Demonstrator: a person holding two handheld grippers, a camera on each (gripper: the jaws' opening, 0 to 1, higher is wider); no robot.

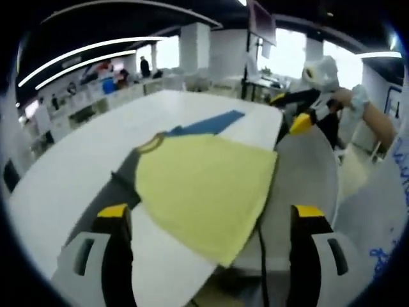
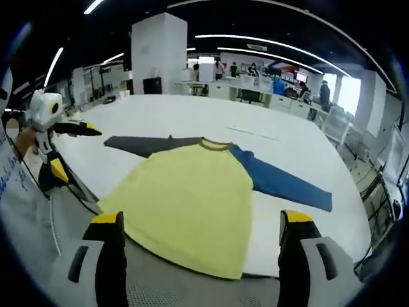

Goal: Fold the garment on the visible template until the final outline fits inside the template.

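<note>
Two sleeves: both lie spread out flat, the grey sleeve (image 2: 144, 144) to one side and the blue sleeve (image 2: 281, 182) to the other, so no fold looks made yet.
Garment: the yellow shirt (image 2: 188, 198) lies face-up on the white bench (image 2: 192, 115), its hem hanging slightly over the near edge.
Template: I cannot pick out its outline under the cloth (it may be covered).
Left gripper (image 1: 211, 220): fingers spread, holding nothing, above the hem.
Right gripper (image 2: 201, 227): fingers spread, empty, over the hem.
Left to do: judging by this, the whole folding.
</note>
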